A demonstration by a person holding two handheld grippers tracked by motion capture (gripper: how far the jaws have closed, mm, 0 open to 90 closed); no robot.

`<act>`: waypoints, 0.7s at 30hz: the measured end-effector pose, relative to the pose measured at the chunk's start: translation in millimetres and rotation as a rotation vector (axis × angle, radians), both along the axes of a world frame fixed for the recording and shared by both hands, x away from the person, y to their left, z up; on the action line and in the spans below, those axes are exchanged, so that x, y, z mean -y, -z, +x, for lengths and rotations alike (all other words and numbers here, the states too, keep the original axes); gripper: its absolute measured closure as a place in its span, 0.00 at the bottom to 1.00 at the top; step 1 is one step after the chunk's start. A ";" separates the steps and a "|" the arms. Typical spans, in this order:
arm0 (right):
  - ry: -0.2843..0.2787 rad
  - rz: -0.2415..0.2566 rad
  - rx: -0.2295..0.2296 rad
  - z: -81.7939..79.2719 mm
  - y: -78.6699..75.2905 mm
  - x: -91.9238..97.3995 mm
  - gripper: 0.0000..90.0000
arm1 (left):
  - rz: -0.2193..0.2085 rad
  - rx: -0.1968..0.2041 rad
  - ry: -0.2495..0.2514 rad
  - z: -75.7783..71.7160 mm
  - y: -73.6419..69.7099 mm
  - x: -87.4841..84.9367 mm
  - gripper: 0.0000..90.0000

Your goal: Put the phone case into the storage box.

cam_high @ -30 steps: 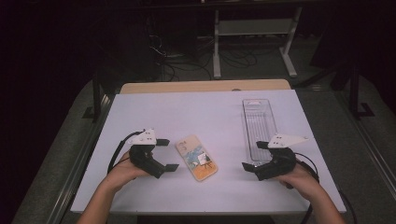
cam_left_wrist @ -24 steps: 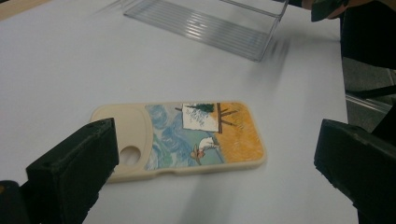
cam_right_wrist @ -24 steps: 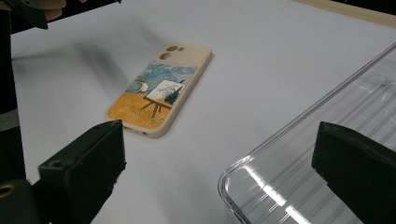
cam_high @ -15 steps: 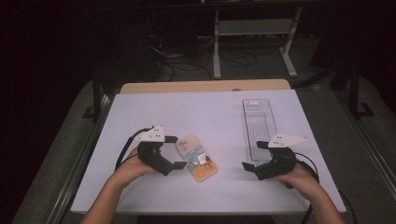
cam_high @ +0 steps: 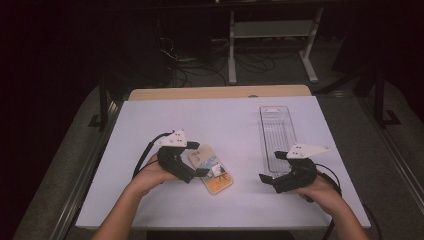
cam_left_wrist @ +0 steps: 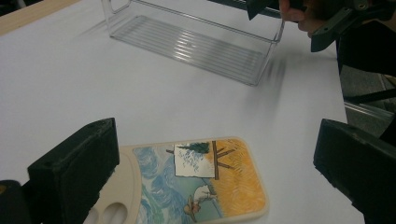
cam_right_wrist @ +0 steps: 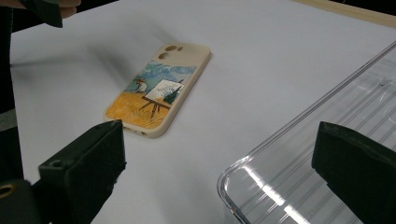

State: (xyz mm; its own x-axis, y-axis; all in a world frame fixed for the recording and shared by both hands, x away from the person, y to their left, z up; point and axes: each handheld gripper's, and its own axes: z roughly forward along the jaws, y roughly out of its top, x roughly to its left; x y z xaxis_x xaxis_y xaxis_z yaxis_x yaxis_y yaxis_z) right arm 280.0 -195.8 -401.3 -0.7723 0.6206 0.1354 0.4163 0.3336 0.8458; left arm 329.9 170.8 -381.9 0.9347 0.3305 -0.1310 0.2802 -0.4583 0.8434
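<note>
From the high view we read no writing; the phone case (cam_high: pixel 211 168) lies flat on the white desk (cam_high: pixel 225 125), left tool (cam_high: pixel 199 159) spread wide over it. Left gripper view: cream rim, painted wheatfield and easel. Right gripper view: right tool (cam_right_wrist: pixel 219 158) gapes empty near the clear tray (cam_right_wrist: pixel 327 154).

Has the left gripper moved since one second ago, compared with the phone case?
Yes. The left gripper has moved right, toward the phone case, which lies where it was on the table. Its open jaws now stand on either side of the case's near end.
</note>
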 end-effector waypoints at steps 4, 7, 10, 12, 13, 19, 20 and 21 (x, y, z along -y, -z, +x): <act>0.001 -0.001 0.000 -0.2 0.0 -0.1 0.02 | 0.005 0.000 0.007 2.9 1.8 6.3 0.00; 0.004 -0.003 -0.002 -0.5 -0.1 -0.5 0.02 | 0.011 0.001 0.016 6.0 2.5 13.3 0.00; 0.004 -0.003 -0.002 -0.6 -0.1 -0.6 0.02 | 0.008 -0.008 0.019 8.5 3.9 19.0 0.00; 0.004 -0.003 -0.001 -0.6 0.0 -0.6 0.02 | 0.009 -0.006 0.023 10.3 5.0 22.3 0.00; 0.004 -0.004 -0.001 -0.6 0.0 -0.6 0.02 | 0.007 -0.013 0.026 10.8 5.4 24.3 0.00; 0.002 -0.003 -0.002 -0.6 0.0 -0.8 0.02 | 0.018 -0.002 0.056 14.5 8.0 37.1 0.00; 0.003 -0.002 -0.005 -0.6 -0.1 -0.7 0.02 | 0.019 -0.003 0.057 15.0 8.6 38.8 0.00; 0.002 -0.002 -0.004 -0.5 -0.1 -0.6 0.02 | 0.021 -0.002 0.063 15.1 9.1 40.5 0.03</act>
State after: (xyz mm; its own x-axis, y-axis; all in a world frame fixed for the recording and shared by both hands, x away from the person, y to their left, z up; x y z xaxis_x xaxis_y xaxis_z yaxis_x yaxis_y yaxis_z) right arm 279.5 -195.2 -401.2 -0.7703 0.6227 0.1376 0.4206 0.3339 0.8436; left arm 345.0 130.3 -391.0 0.9534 0.2739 -0.1261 0.2517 -0.4926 0.8330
